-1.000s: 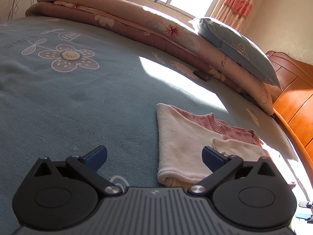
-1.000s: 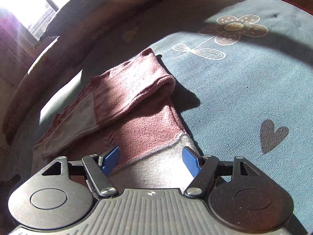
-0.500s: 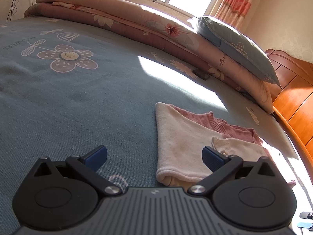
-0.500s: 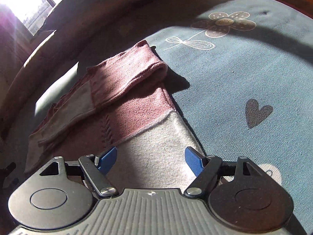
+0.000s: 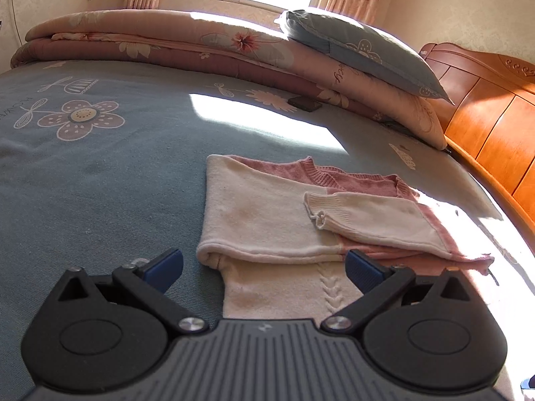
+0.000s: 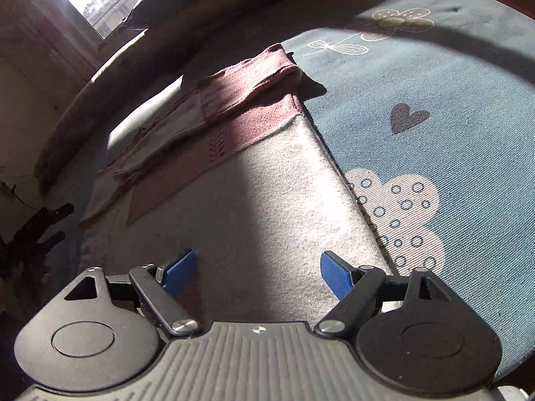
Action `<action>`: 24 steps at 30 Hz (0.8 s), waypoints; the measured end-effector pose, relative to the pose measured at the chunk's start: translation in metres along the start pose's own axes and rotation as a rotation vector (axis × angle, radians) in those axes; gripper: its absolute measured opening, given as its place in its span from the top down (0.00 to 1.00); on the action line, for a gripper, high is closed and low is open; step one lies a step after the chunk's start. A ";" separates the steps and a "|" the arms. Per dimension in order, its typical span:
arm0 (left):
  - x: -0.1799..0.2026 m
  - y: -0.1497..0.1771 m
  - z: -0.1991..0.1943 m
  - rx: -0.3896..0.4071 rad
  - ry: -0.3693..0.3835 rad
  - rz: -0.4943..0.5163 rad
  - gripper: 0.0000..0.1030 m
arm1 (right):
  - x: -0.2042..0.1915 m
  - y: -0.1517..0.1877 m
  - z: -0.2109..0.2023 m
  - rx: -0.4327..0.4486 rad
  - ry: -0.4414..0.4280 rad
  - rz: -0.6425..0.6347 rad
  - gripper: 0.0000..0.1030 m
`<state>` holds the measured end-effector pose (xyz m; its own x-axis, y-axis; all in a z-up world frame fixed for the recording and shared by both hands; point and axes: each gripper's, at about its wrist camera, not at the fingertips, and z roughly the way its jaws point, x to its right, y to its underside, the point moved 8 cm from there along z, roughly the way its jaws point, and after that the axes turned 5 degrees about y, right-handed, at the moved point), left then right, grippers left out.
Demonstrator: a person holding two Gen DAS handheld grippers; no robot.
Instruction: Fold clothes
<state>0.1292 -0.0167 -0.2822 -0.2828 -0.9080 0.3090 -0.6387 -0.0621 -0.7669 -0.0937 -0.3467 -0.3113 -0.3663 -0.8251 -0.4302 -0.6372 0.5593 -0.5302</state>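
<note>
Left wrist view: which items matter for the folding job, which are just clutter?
Job:
- pink and cream sweater, sleeves folded in, flat on the bed sheet
- left gripper, open
- right gripper, open

Just lying about:
- folded quilt
- pillow
- small dark object near the quilt
- headboard

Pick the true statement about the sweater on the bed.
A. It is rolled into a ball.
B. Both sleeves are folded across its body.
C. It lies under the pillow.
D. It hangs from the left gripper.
B: the sweater lies flat with a cream sleeve and a pink sleeve folded over it; both grippers are open and empty.
</note>
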 end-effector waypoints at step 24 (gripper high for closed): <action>0.116 0.163 -0.077 -0.218 0.109 0.086 0.01 | -0.001 0.051 -0.031 0.194 -0.133 -0.255 0.02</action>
<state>-0.0633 -0.1001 -0.3282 -0.4110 -0.8553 0.3155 -0.7445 0.1152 -0.6576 -0.1463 -0.3196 -0.3152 -0.1126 -0.9298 -0.3505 -0.5510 0.3520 -0.7566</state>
